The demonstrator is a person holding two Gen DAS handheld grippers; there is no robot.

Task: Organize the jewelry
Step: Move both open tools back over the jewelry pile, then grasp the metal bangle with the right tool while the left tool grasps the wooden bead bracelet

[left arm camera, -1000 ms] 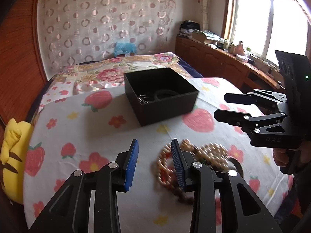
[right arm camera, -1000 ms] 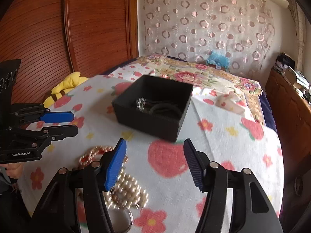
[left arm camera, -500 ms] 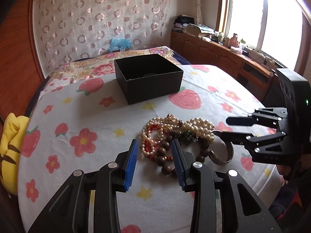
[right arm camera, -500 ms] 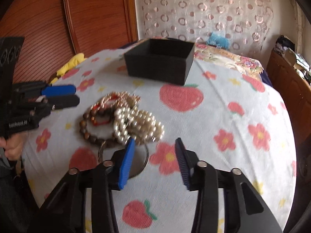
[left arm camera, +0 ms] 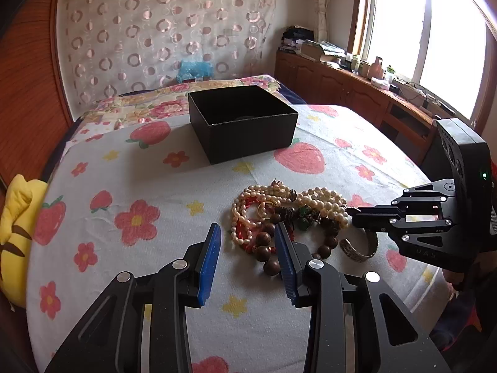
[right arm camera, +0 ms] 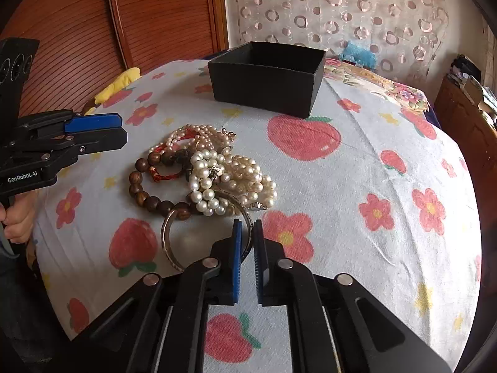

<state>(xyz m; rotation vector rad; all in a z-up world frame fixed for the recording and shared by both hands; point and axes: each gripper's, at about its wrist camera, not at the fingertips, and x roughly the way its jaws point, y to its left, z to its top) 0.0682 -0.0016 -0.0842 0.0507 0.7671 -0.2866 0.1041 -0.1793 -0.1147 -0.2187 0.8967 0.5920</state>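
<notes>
A heap of jewelry (left arm camera: 289,211) lies on the table: pearl strands (right arm camera: 230,174), a brown wooden bead bracelet (right arm camera: 146,192), a red cord piece (right arm camera: 164,175) and a silver bangle (right arm camera: 169,242). My right gripper (right arm camera: 247,227) is shut on the near rim of the silver bangle; in the left wrist view it (left arm camera: 357,213) reaches into the heap from the right. My left gripper (left arm camera: 247,236) is open and empty just before the wooden beads (left arm camera: 267,253). The black box (left arm camera: 242,122) stands open behind the heap.
The table carries a strawberry-and-flower cloth (left arm camera: 139,186). A yellow plush toy (left arm camera: 15,227) sits off the left edge. A bed (left arm camera: 174,96) lies behind the box, wooden cabinets (left arm camera: 357,87) stand under the window at the right.
Both grippers dropped and pulled back from above the box to the jewelry heap. My right gripper closed from wide open onto the silver bangle. My left gripper stayed open.
</notes>
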